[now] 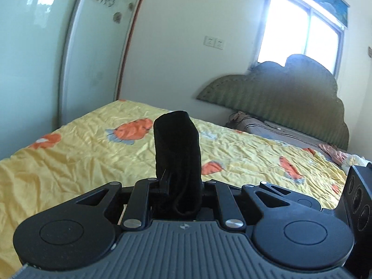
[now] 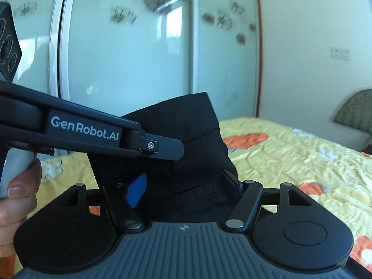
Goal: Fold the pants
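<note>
Black pants (image 1: 177, 160) are standing bunched at centre frame, lifted above the yellow bed; in the right wrist view, hanging creased at centre.

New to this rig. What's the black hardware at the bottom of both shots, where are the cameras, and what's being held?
No robot arm here: a person holds a two-finger gripper in each hand, with a fisheye camera on each looking forward along its fingers.

Left wrist view: the left gripper is shut on a bunch of the black pants, lifted above a bed with a yellow flowered quilt.

Right wrist view: the right gripper has the pants between its fingers, but whether its pads press on them is unclear. The left gripper reaches in from the left, and the person's hand shows at the edge.
</note>
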